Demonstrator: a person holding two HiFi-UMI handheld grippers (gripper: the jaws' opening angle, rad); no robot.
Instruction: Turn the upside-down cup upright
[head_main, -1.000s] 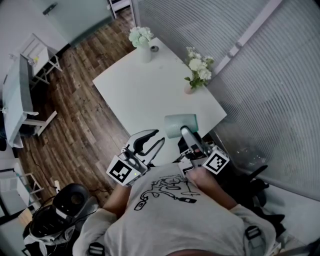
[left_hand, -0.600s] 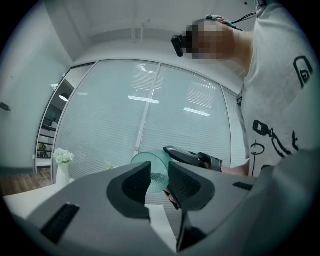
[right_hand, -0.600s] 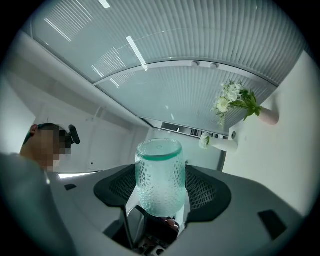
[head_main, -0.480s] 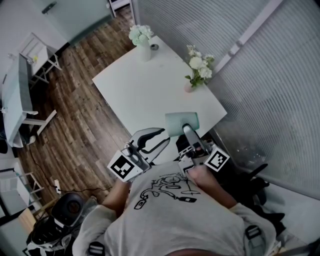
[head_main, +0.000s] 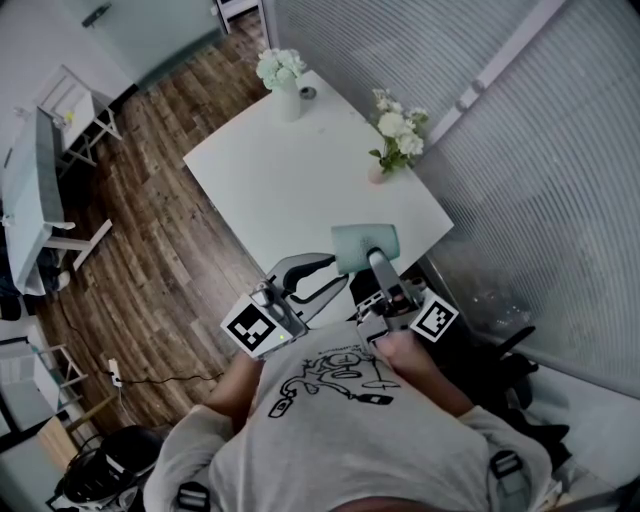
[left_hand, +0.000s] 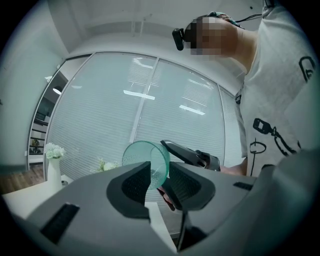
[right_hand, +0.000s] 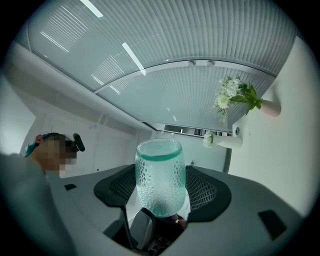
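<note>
The right tool (right_hand: 161, 187) was clamped on the cup (head_main: 356, 243), one pad on each side of its dimpled glass wall. It held the cup clear of the tabletop (head_main: 290, 190), above the corner nearest the person. The cup lay tilted on its side rather than standing, which suggested it was partway through being turned over. Gripping the wall left both ends free for that turn. Which end was the mouth could not be told.

The left tool (left_hand: 157, 186) had its jaws partly apart with nothing between them. It waited near the cup, probably to steady it or take it over.

There was one cup, two tools and one tabletop. Two vases of white flowers stood well away from the work, one (head_main: 288, 100) at the far corner and one (head_main: 380, 175) on the edge beside the blinds.
</note>
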